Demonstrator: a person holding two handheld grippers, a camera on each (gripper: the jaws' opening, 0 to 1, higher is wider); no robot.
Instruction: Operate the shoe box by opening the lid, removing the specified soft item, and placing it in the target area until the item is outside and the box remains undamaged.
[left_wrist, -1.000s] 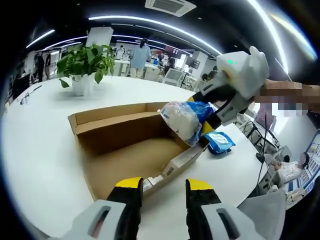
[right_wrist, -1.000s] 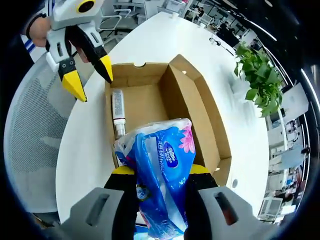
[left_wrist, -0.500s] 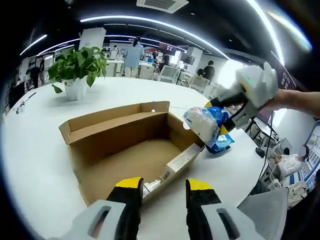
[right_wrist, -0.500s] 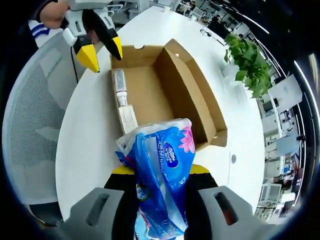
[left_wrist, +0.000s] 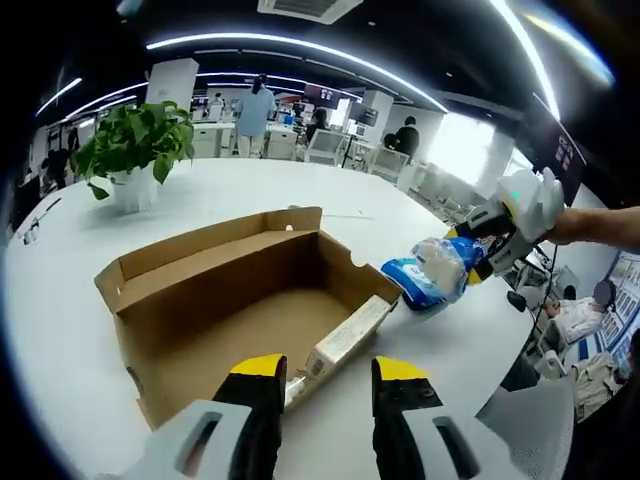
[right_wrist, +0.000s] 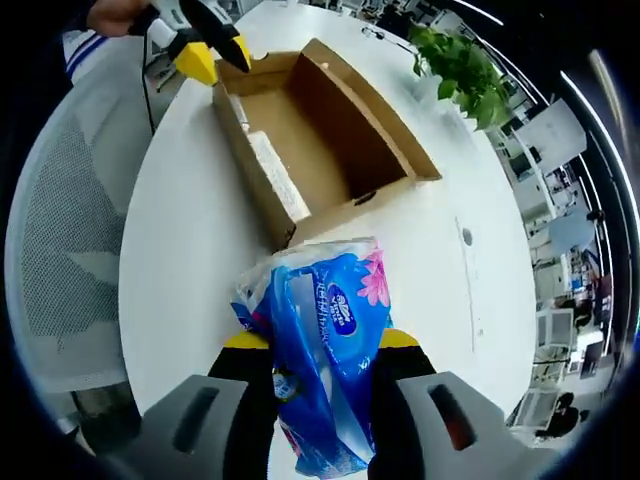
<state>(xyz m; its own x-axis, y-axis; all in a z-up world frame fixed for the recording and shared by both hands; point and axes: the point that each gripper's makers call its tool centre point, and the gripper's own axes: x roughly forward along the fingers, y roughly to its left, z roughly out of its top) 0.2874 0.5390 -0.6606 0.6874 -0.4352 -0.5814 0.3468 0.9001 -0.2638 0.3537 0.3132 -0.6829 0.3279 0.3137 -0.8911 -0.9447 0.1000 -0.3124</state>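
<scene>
1. Right tongs (right_wrist: 322, 352): clenched on the tissue pack (right_wrist: 320, 350), held clear of the box (right_wrist: 320, 150) above bare desk (right_wrist: 190, 240), likely for set-down.
2. Left tongs (left_wrist: 325, 372): released, empty, poised at the box's near edge, probably to steady it.
3. Box: lid open; a small carton (left_wrist: 345, 335) remains inside.
4. Room: white desk, plant (left_wrist: 135, 140), open office.

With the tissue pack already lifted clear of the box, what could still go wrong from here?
The right claw pinches the blue plastic tissue pack by soft film in the air, so it might slip or tear before set-down. A second blue pack lies on the round white table close beneath, near the edge; the release could nudge it. The open brown cardboard box looks undamaged.
</scene>
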